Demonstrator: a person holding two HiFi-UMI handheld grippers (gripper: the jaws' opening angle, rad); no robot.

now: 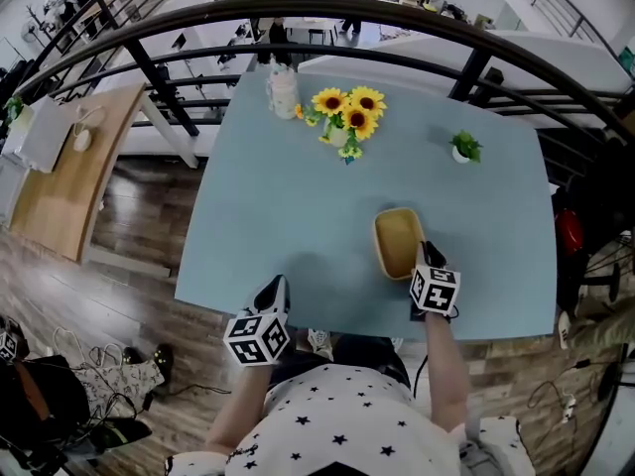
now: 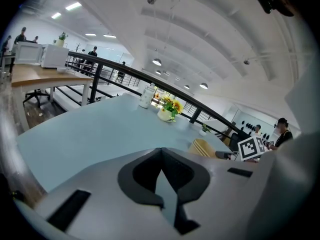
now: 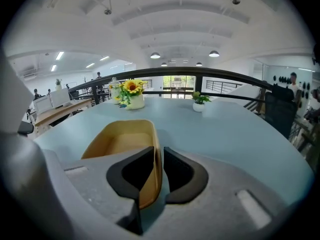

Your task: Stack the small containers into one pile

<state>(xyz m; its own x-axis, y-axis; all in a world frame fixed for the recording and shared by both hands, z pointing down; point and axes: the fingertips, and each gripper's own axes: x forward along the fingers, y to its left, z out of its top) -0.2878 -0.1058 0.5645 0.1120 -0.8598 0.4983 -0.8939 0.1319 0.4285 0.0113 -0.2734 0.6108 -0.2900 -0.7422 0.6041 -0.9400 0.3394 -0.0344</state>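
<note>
- Surface: light blue rectangular table [image 1: 288, 216], with a black metal railing [image 1: 298, 10] curving behind its far edge.
- Task item: tan rounded-rectangular shallow container [image 1: 397, 241] stands upright on the table, right of centre and near the person's edge. Open side up; nothing visible inside it in the right gripper view [image 3: 120, 144].
- In the left gripper view the container's side [image 2: 201, 147] shows several parallel rim lines, as of nested pieces. How many there are cannot be told.
- Right gripper [image 1: 426, 255]: at the container's near right corner, pointing down and forward. Its marker cube [image 1: 435, 291] sits just behind it.
- Right gripper view: the jaws [image 3: 157, 151] stand astride the container's right wall, one inside and one outside. The inner pad lies against the wall; a thin gap shows between the wall and the outer pad. Recorded as released, with the wall between the jaws.
- Left gripper [image 1: 277, 286]: over the near table edge, left of centre, well apart from the container. Jaws clenched together with nothing between them [image 2: 161, 153].
- Far side of table: white vase of yellow sunflowers [image 1: 347, 117], a white bottle [image 1: 283, 92] just left of it, and a small green potted plant [image 1: 463, 148] to the right. All are well apart from the container.
- Person: white shirt with black stars [image 1: 327, 415] at the bottom of the head view.
</note>
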